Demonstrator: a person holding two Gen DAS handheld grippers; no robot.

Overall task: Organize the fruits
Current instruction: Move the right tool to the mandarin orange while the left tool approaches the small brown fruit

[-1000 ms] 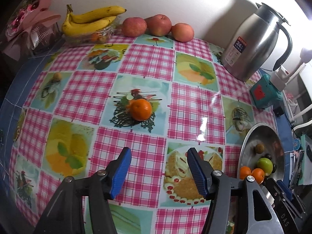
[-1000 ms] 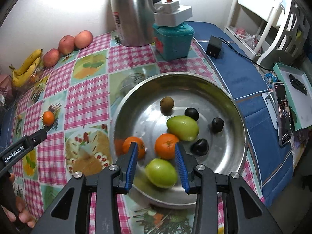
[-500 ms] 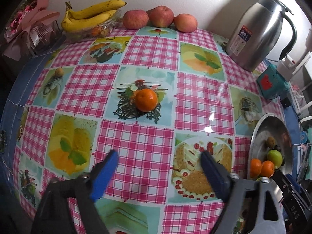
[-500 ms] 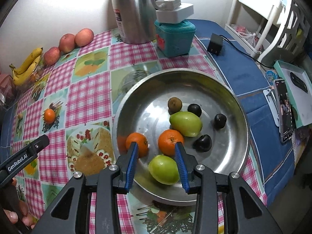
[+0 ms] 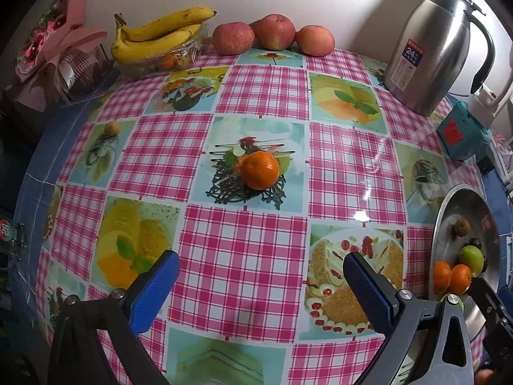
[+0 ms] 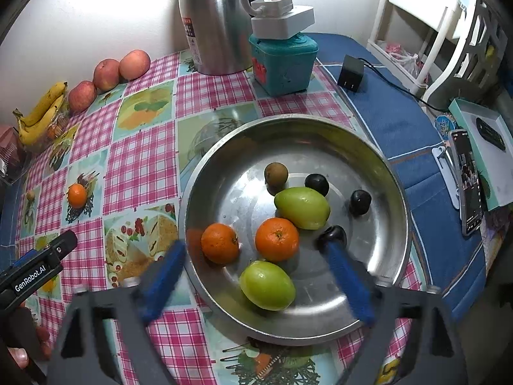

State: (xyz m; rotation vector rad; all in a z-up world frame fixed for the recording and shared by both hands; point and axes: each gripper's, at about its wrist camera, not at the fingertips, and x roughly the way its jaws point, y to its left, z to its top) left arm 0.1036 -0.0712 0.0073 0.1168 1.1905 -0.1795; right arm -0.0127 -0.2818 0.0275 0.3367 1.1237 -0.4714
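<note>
Pink-checked oilcloth [image 5: 243,256] with printed food pictures covers my table, which backs onto a white wall. My left gripper [image 5: 261,274] hangs above the near part of the cloth with its blue pads spread wide and nothing between them. Ahead of it, near the middle of the table, a lone orange [image 5: 260,170] sits on a printed square. Along the far edge by the wall lie a bunch of bananas [image 5: 157,37] on a clear tray and, just beside them, three apples [image 5: 272,33] in a row. A small brown fruit [image 5: 112,127] rests toward the left edge. At the far right corner stands a steel jug [image 5: 433,51], with a teal box [image 6: 282,61] next to it.

My right gripper [image 6: 256,272] hovers over the near rim of a steel bowl [image 6: 397,199] at the right side of the table, its blurred blue fingers [image 6: 163,276] wide apart and holding nothing. Inside the bowl are two oranges [image 6: 277,240], two green fruits [image 6: 267,285], one brown round fruit [image 6: 275,173] and three dark plums [image 6: 359,202]. The nearer green fruit lies roughly between my open fingers, below them
</note>
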